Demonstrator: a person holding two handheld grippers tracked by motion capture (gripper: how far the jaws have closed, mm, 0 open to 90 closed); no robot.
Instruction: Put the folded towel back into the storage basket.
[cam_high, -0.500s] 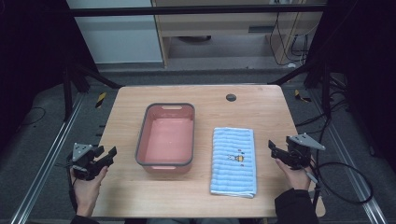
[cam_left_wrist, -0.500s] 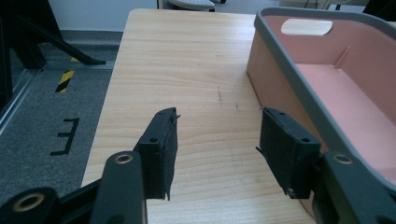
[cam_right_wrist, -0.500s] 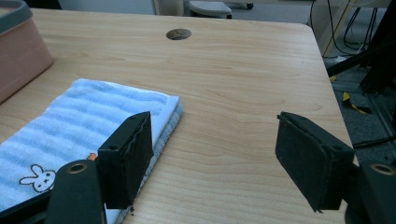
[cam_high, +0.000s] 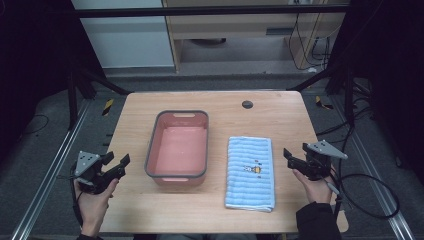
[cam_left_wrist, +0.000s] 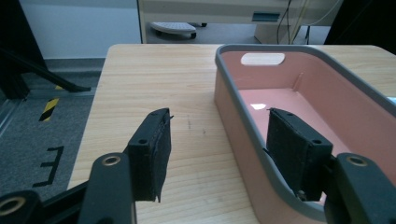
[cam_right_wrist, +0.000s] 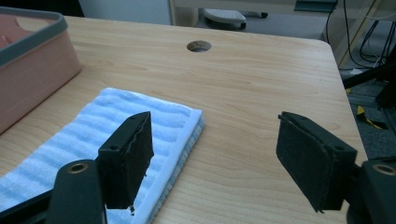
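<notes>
Since the earlier frame, next to nothing has shifted: both hands sit at the same counter edges, towel and tub unmoved.

Left gripper (cam_high: 118, 165): jaws apart, nothing between them. The pink tub (cam_left_wrist: 280, 100) lies just ahead; its near grey rim passes in front of the right-hand jaw, bare counter (cam_left_wrist: 154, 79) ahead of the other.

Right gripper (cam_high: 290, 156): jaws apart, empty. The folded blue towel (cam_right_wrist: 116, 135) lies flat ahead of and under the left-hand jaw, its far corner reaching toward the gap; apart from the tub.

Step in hand, as I judge it: start pose, before any reach. Towel is nearest the right gripper, so likely the pick. Next move calls for lowering the right jaws over the towel's near edge, one jaw sliding under the fold, then closing.
</notes>
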